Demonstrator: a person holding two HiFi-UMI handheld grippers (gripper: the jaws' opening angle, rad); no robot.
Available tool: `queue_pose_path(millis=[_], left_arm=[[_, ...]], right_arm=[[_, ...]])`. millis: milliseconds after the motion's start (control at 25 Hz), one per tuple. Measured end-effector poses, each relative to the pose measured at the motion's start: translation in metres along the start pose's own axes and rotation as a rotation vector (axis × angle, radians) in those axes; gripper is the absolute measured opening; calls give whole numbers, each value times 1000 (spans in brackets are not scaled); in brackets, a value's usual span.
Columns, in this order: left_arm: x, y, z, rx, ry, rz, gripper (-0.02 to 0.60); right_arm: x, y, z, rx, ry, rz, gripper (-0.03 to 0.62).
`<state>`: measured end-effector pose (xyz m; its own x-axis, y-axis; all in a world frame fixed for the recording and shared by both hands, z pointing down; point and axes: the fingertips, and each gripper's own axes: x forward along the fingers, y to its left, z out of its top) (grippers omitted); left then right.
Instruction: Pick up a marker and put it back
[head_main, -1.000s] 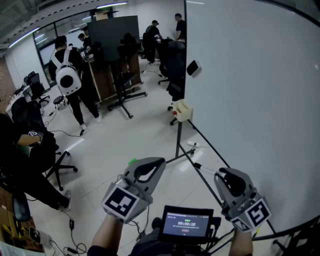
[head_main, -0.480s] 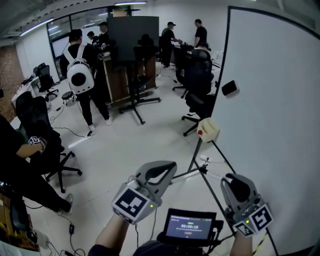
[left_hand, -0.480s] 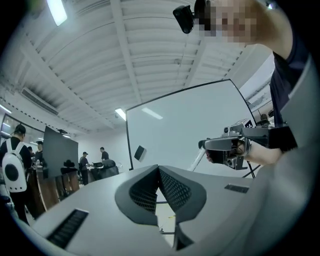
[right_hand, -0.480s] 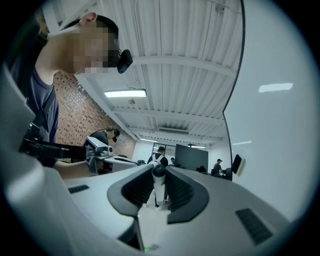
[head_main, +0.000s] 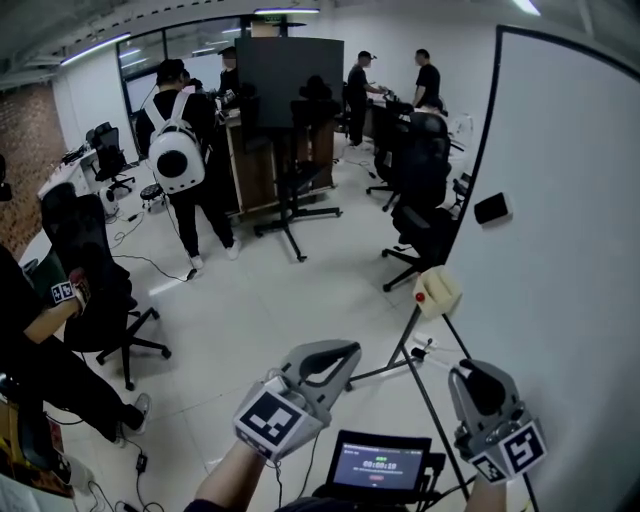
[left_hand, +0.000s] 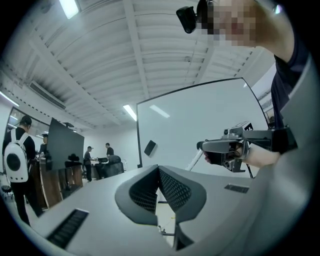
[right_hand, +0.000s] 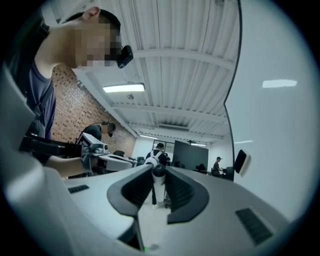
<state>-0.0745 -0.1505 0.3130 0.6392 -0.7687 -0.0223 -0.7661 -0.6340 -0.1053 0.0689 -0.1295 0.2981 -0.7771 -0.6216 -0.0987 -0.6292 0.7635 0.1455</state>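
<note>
In the right gripper view a white marker (right_hand: 158, 189) with a dark cap stands upright between the jaws, and my right gripper (right_hand: 159, 171) is shut on it. In the head view the right gripper (head_main: 472, 372) sits low at the right, beside the whiteboard (head_main: 570, 250). My left gripper (head_main: 340, 352) is held low in the middle, and in its own view the left gripper (left_hand: 158, 168) has its jaw tips together with nothing between them. A cream marker box (head_main: 437, 291) with a red spot hangs at the whiteboard's left edge, beyond both grippers.
A black eraser (head_main: 491, 208) sticks to the whiteboard. The board's stand legs (head_main: 400, 365) cross the floor ahead. Office chairs (head_main: 425, 215) and a person with a white backpack (head_main: 178, 160) stand further off. A small screen (head_main: 378, 465) sits below between my hands.
The head view has swung left: the whiteboard and marker box have slid to the right of the picture and more of the office shows. Both grippers have travelled with me, their jaws unchanged.
</note>
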Motion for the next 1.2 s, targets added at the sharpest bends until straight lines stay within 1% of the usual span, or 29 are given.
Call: queue_pose_path(millis=[240, 480, 640, 800, 1000, 1120, 1200], left_arm=[[67, 17, -2, 10, 16, 8, -3], [128, 32, -5, 10, 7, 59, -3], [155, 42, -5, 30, 18, 92, -3], [176, 63, -8, 49, 50, 123, -3], [200, 84, -16, 31, 54, 121, -3], [215, 93, -24, 15, 49, 95, -3], [221, 102, -31, -9, 50, 78, -3]], right_arm=[[20, -61, -25, 17, 12, -1, 91], [39, -119, -39, 2, 6, 35, 91], [57, -144, -40, 3, -18, 81, 91], [83, -161, -43, 17, -20, 112, 91], [106, -184, -49, 35, -8, 107, 91], [114, -195, -59, 25, 15, 80, 91], [119, -201, -65, 23, 39, 50, 91]])
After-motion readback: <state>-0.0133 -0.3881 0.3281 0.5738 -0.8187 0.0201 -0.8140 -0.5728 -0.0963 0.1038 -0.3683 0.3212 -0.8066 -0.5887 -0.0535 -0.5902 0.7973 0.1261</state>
